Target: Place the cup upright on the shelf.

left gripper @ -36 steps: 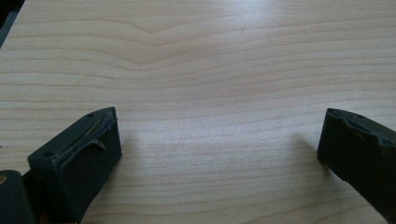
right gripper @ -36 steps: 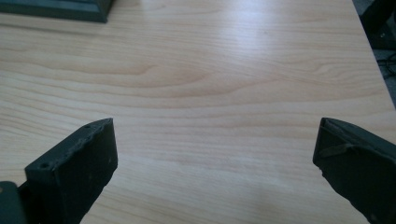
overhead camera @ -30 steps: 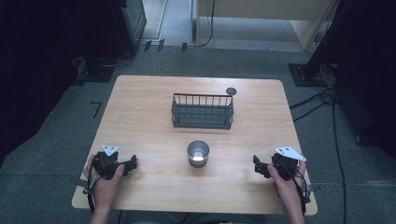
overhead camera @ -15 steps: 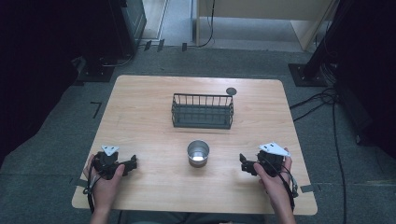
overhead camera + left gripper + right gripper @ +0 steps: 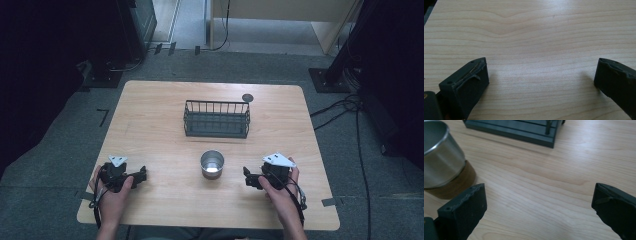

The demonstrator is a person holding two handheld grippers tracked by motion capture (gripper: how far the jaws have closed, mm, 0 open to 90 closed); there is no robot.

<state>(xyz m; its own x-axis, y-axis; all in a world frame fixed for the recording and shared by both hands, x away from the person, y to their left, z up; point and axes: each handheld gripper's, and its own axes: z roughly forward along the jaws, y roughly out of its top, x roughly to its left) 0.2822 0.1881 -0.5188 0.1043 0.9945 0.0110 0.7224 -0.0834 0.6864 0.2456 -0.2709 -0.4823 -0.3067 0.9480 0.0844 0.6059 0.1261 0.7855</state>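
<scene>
Cup point(image 5: 212, 163) on coaster untouched | my right gripper point(image 5: 248, 177) jaws apart, near | left gripper point(image 5: 141, 175) apart, idle | advice: approach level, straddle wall.

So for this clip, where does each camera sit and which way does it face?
High view: above the near edge, looking down on the table, both hands and grippers.
Left gripper view: on the left gripper, facing bare wood between open jaws.
Right gripper view: on the right gripper, facing the metal cup and wire basket.
Shared: cup and basket, in high and right gripper views.
</scene>
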